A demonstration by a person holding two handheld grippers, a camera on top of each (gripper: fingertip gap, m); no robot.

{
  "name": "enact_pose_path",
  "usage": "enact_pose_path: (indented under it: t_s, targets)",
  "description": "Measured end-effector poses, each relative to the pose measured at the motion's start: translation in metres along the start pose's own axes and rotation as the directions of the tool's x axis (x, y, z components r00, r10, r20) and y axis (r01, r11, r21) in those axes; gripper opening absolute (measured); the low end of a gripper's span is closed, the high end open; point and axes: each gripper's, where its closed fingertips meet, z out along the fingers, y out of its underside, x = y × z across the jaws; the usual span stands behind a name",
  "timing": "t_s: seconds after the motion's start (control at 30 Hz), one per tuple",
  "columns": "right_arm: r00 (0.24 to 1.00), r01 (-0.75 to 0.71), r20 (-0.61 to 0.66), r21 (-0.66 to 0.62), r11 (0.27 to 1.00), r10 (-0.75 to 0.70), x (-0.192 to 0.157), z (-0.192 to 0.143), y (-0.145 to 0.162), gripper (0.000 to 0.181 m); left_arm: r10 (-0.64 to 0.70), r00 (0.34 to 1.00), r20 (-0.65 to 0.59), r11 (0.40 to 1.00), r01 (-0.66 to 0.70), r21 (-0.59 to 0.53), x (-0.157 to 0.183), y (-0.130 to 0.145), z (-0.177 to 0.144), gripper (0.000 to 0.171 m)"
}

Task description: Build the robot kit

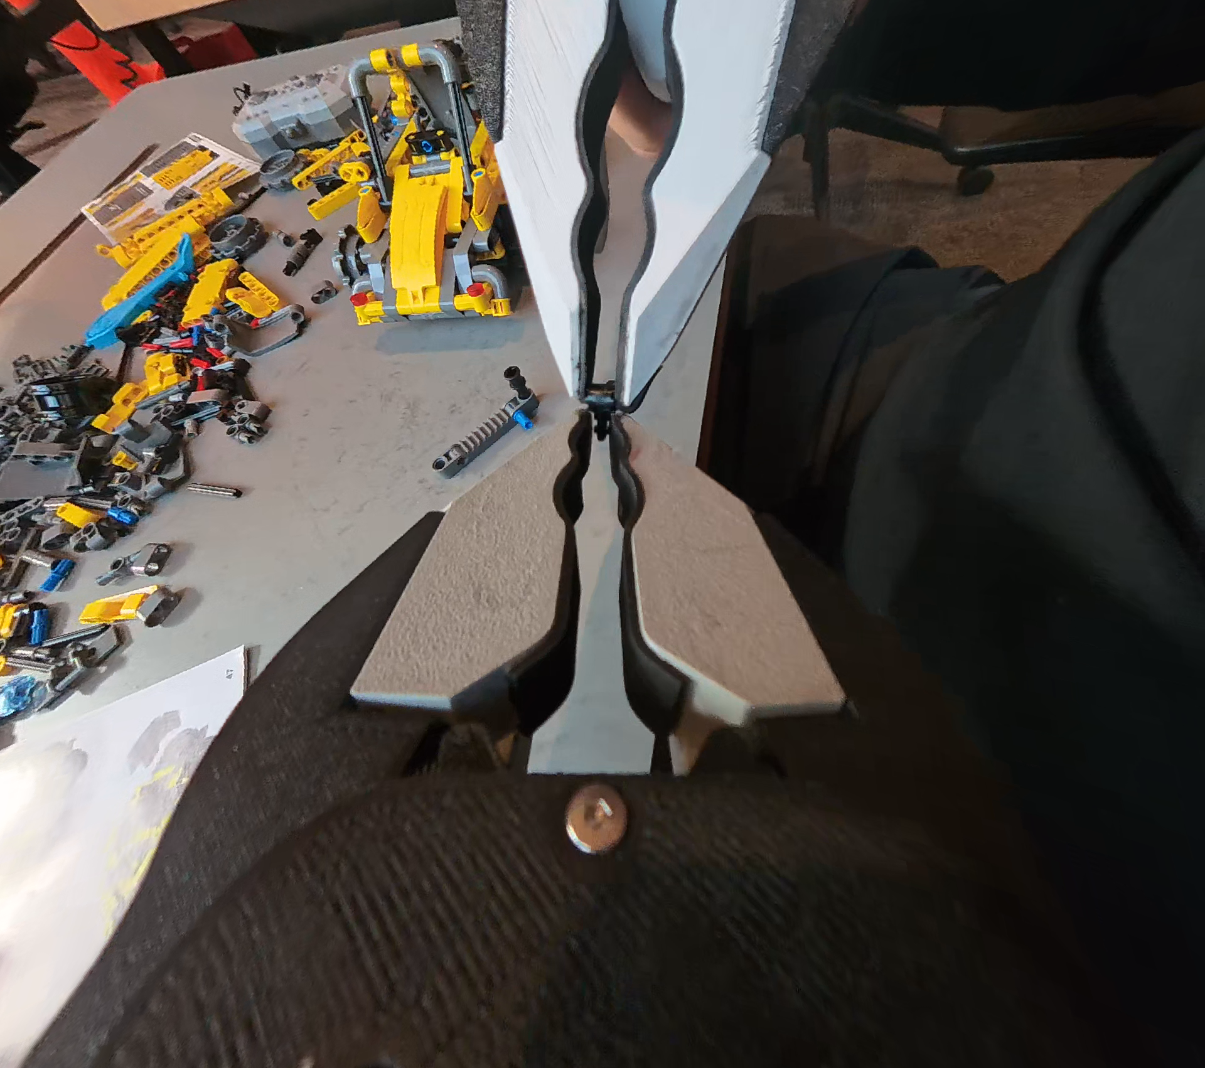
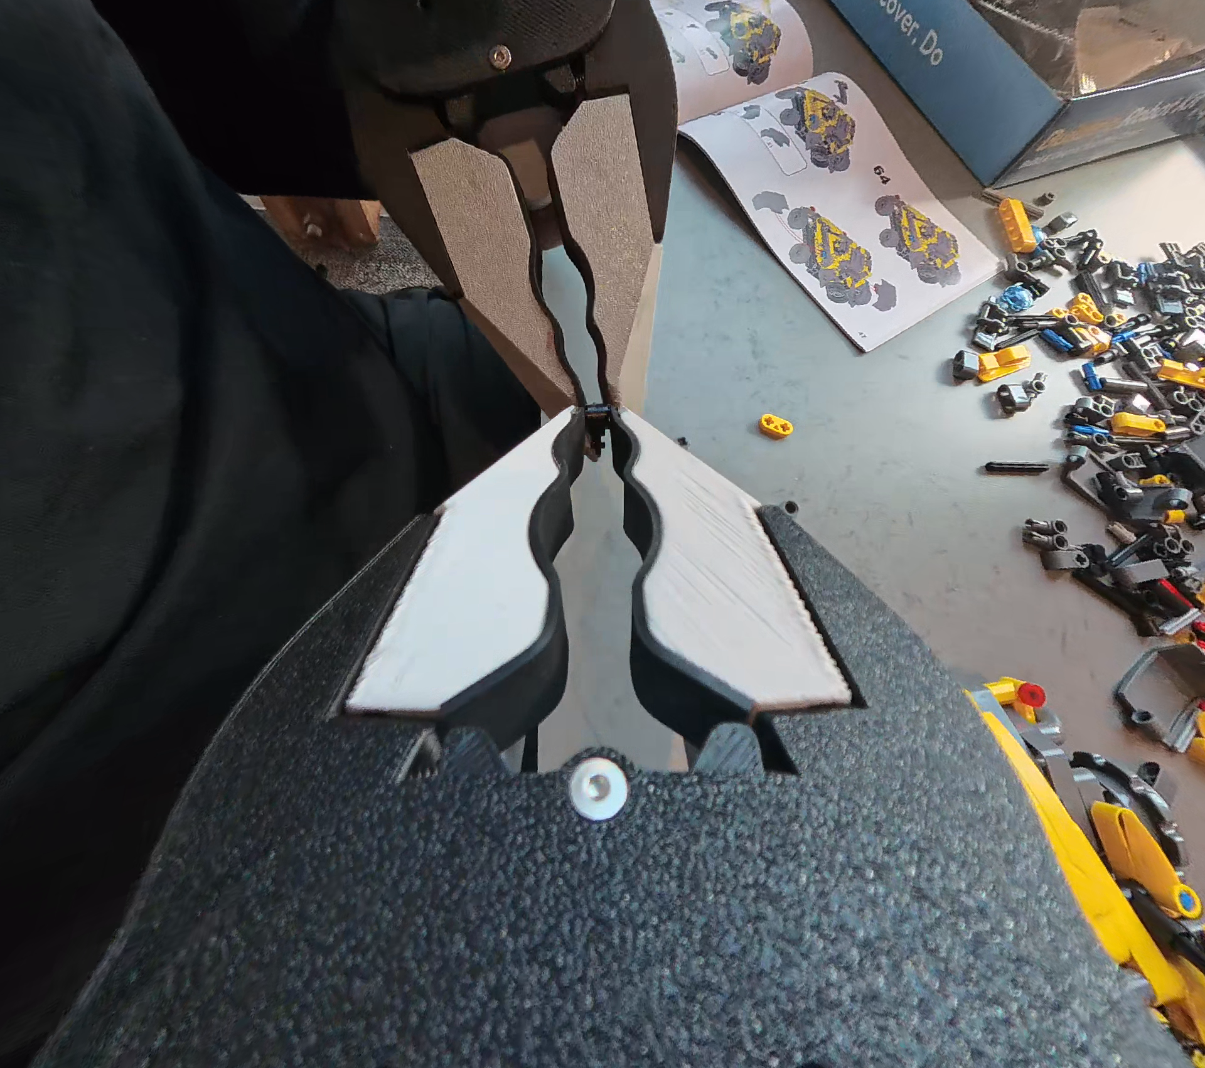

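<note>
My left gripper [image 1: 596,429], with grey fingers, and my right gripper [image 2: 595,429], with white fingers, meet tip to tip above the near edge of the grey table [image 1: 365,398]. Both are shut on a small black pin [image 1: 600,408], which spans the two pairs of tips; it also shows in the right wrist view [image 2: 595,414]. In the left wrist view the right gripper [image 1: 600,383] comes down from above. In the right wrist view the left gripper [image 2: 595,399] comes down from above, with a yellow smiley disc on its body. A grey toothed rack piece [image 1: 486,432] lies on the table just left of the tips.
A yellow and grey brick vehicle [image 1: 424,228] stands behind the rack. A pile of loose yellow, black and blue parts [image 1: 130,385] lies to the left. An open instruction booklet [image 2: 834,202], a blue box [image 2: 913,33] and a small yellow piece [image 2: 776,425] are on the table. A person's dark clothing fills the side beyond the table edge. Less than 4 cm separates the two grippers' tips.
</note>
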Motion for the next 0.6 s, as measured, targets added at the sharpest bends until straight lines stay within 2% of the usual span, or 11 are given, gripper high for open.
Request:
enact_pose_path:
  t_s: [0.17,0.3,0.4,0.47,0.6]
  targets:
    - [0.998,-0.033,-0.050,0.005,0.999,0.033,0.009,0.000,0.000,0.008,0.047,0.993,0.108,0.999,-0.046,-0.008,-0.012,0.000,-0.001,0.001]
    - [0.972,-0.190,-0.134,0.044,0.981,0.194,0.029,-0.005,0.003,0.005,0.136,0.934,0.332,0.989,-0.108,-0.100,-0.043,0.011,-0.007,0.001]
    - [0.907,-0.384,-0.148,0.099,0.918,0.395,0.039,-0.006,0.007,0.012,0.242,0.855,0.459,0.967,-0.175,-0.185,-0.058,0.016,-0.012,0.001]
    - [0.856,-0.487,-0.104,0.172,0.856,0.507,0.040,-0.005,0.001,0.020,0.292,0.814,0.503,0.954,-0.212,-0.210,-0.062,0.014,-0.014,0.001]
    - [0.754,-0.629,-0.003,0.288,0.722,0.657,0.039,0.000,-0.013,0.025,0.352,0.741,0.572,0.936,-0.267,-0.230,-0.065,0.004,-0.019,0.001]
